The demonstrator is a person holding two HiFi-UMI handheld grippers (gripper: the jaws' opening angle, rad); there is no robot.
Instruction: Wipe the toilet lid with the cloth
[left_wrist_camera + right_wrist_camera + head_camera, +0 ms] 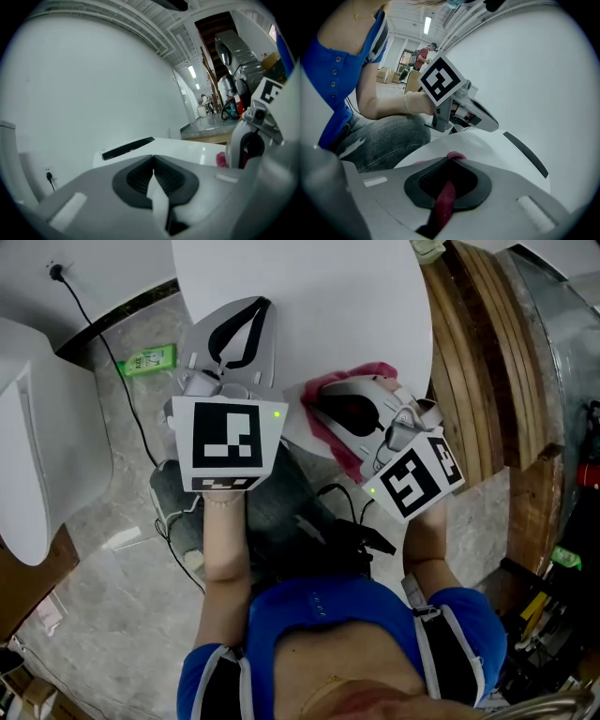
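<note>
Grey marbled floor tiles, seen from beside a person in a blue top and jeans who sits facing a white toilet lid.

Far left: a white fixture stands on the floor. A black cable runs from a wall plug down across the tiles. A small green packet lies flat on the floor just left of the lid.

Left gripper: over the near-left part of the lid, pointing away from the person. The left gripper view shows its jaws closed, pads meeting at the tips, nothing caught between them, only white lid surface behind. Cannot tell whether it touches the lid.

Centre: the lid is down, glossy and bare apart from the cloth. A dark slot runs along its far end in both gripper views.

Right gripper: at the lid's near-right edge, angled towards the left gripper. Its jaws are clamped on the pink cloth; in the right gripper view a strip of cloth runs up between the pads and bunches at the tips. The cloth lies on the lid under the gripper, and part of it reaches past the rim on the person's side.

Far right: curved wooden boards lie alongside the toilet.
</note>
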